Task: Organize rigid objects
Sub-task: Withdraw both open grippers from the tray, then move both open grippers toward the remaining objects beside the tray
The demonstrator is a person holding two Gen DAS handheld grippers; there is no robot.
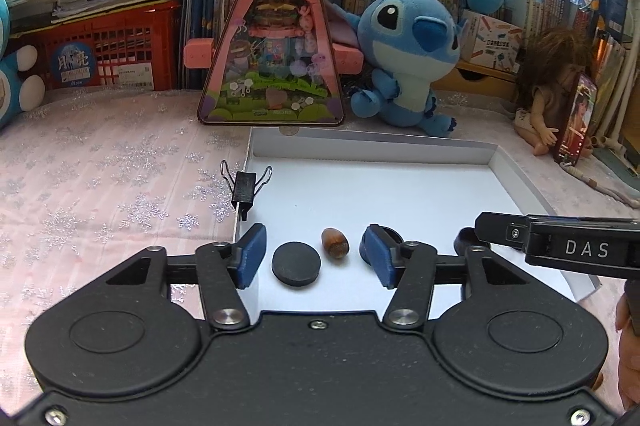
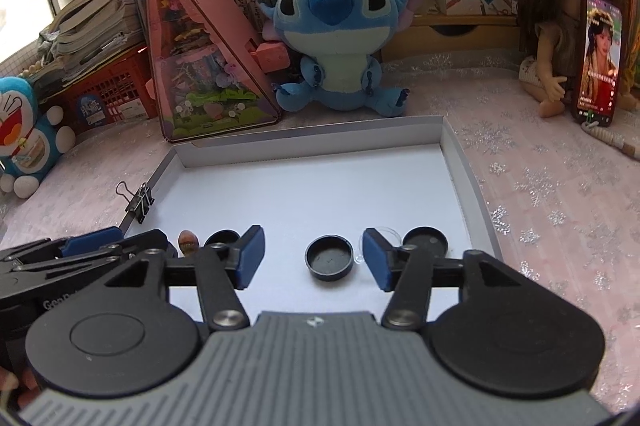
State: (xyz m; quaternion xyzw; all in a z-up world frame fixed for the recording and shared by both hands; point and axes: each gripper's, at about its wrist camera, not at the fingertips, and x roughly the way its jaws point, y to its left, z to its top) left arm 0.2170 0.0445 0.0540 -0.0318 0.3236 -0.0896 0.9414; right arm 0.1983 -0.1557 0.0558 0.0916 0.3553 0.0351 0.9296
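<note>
Left gripper (image 1: pixel 314 256) spread wide, empty, straddling black disc (image 1: pixel 296 266) and acorn (image 1: pixel 335 243) at lower centre; right gripper (image 2: pixel 314 254) likewise agape around black cap (image 2: pixel 329 257) in white tray (image 2: pixel 468 161)

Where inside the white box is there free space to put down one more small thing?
The far half of the white box is bare, from its back wall to the row of small things. The near edge is crowded: hazelnut, flat black disc, black cap, another cap, both open tongs.
</note>
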